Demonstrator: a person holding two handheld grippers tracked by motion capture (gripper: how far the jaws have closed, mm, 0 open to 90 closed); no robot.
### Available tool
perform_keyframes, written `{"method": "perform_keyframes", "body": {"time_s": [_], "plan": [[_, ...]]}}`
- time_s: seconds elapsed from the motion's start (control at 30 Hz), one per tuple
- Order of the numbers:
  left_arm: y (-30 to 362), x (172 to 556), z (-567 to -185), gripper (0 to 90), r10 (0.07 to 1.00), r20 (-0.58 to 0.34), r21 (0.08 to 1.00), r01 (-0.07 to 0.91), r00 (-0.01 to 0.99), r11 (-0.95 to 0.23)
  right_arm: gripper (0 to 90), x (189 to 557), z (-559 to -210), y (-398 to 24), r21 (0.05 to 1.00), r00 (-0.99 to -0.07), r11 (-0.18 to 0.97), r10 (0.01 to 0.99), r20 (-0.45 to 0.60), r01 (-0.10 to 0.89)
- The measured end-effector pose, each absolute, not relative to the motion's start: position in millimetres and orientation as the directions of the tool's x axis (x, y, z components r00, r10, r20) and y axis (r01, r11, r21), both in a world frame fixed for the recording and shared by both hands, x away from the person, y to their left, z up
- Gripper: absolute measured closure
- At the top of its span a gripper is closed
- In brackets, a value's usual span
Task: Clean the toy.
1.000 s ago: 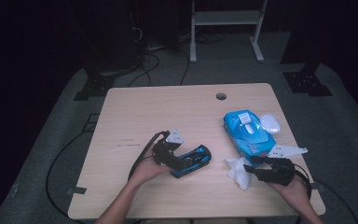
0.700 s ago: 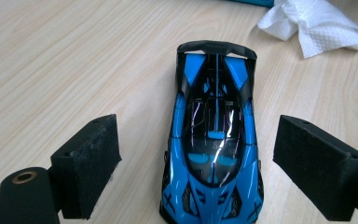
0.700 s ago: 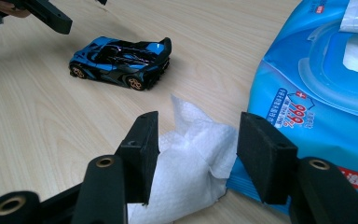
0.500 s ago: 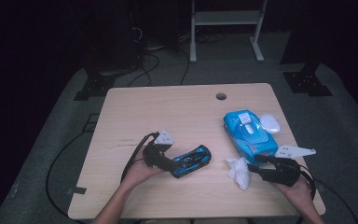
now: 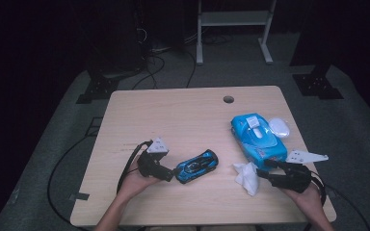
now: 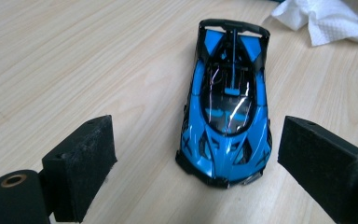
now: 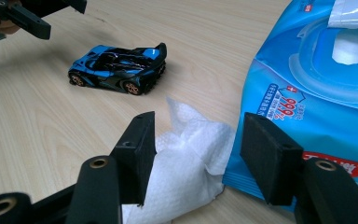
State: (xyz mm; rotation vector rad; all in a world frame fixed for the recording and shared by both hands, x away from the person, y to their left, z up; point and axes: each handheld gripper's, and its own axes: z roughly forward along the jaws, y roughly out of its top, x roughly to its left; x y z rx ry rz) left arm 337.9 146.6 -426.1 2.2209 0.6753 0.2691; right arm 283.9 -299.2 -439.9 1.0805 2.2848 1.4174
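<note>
Left claw (image 6: 196, 163): lying low on the worktop (image 5: 183, 115), released, jaws just widening either side of the toy car's (image 6: 226, 107) nose without touching.
Right claw (image 7: 196, 154): released, jaws widening around the white wipe (image 7: 186, 158) (pads not pressing).
Around: wipe packet (image 5: 257, 137) just beside the wipe.
Count: one car, one loose wipe, one packet.

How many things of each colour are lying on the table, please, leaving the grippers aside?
Blue: 2, the toy car and the wet-wipe pack.
White: 2, the crumpled wipe and the small oval thing beside the pack.
Total: 4.
</note>
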Motion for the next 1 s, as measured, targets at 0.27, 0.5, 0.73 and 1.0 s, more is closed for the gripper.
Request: {"method": "perform_keyframes", "body": {"time_s": [0.27,0.5,0.73,1.0], "plan": [[159.4,331.2,-430.1,10.2,0.572,-0.024,0.743,0.397,0.820,-0.538,43.4,282.5,-442.4,-299.7,0.852,-0.695,0.252,0.700,0.167,0.459],[170.2,324.7,-434.0,9.9,0.587,-0.024,0.744,0.407,0.810,-0.530,42.8,281.9,-444.1,-299.1,0.853,-0.695,0.251,0.700,0.167,0.458],[180.4,320.1,-437.0,9.9,0.609,-0.037,0.760,0.418,0.793,-0.498,42.0,281.2,-446.8,-296.0,0.849,-0.698,0.262,0.697,0.163,0.459],[190.9,316.1,-441.2,9.9,0.626,-0.046,0.768,0.428,0.778,-0.476,41.1,279.4,-450.5,-294.7,0.850,-0.698,0.263,0.698,0.159,0.456]]}}
